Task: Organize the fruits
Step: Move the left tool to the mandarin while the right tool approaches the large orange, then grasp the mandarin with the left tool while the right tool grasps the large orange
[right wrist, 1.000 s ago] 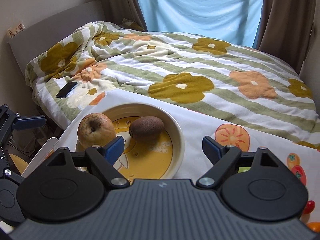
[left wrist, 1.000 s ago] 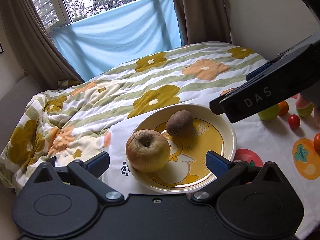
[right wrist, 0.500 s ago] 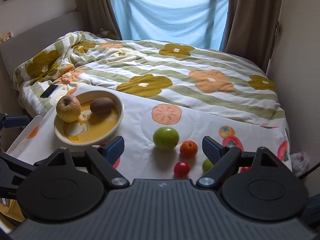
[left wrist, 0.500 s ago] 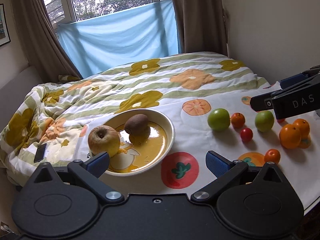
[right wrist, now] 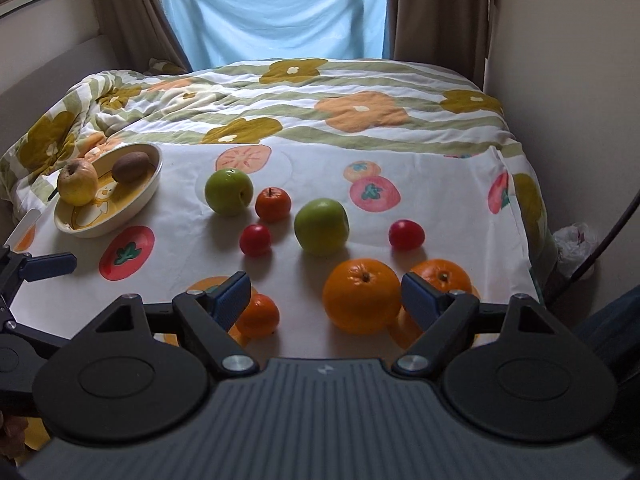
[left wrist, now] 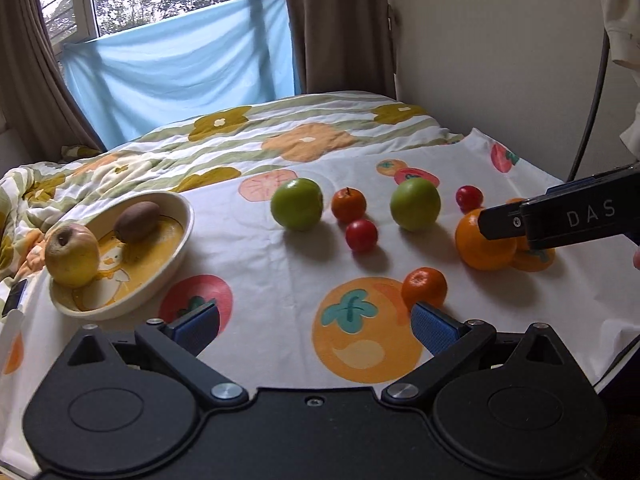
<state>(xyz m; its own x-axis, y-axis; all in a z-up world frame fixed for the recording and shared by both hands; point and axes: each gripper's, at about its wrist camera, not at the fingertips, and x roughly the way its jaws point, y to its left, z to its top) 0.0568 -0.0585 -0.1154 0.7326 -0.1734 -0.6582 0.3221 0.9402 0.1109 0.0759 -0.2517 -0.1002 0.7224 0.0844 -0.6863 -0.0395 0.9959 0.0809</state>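
Note:
On the fruit-print cloth [right wrist: 192, 248] stands a yellow plate [right wrist: 132, 212] holding a yellowed apple [right wrist: 78, 182] and a kiwi [right wrist: 130, 166]. Loose to its right lie two green apples [right wrist: 229, 191] [right wrist: 321, 226], small red and orange fruits, a mandarin [right wrist: 258, 316] and two oranges. My right gripper [right wrist: 326, 298] hangs over the bigger orange [right wrist: 362, 296]. The orange sits between its closing jaws, close to the right pad and well apart from the left one. My left gripper [left wrist: 316, 324] is open and holds nothing, with the mandarin [left wrist: 424, 288] just beyond its right fingertip.
The cloth lies on a bed with a flowered quilt [right wrist: 320, 100]. A wall runs close along the right side, and the cloth's right edge [right wrist: 516, 216] drops off beside it. Curtains and a blue sheet hang at the back. A cable [right wrist: 612, 232] hangs at the right.
Both grippers have swung to the right, away from the plate and over the loose fruit. The right gripper now straddles the bigger orange, and its jaws stand a little narrower.

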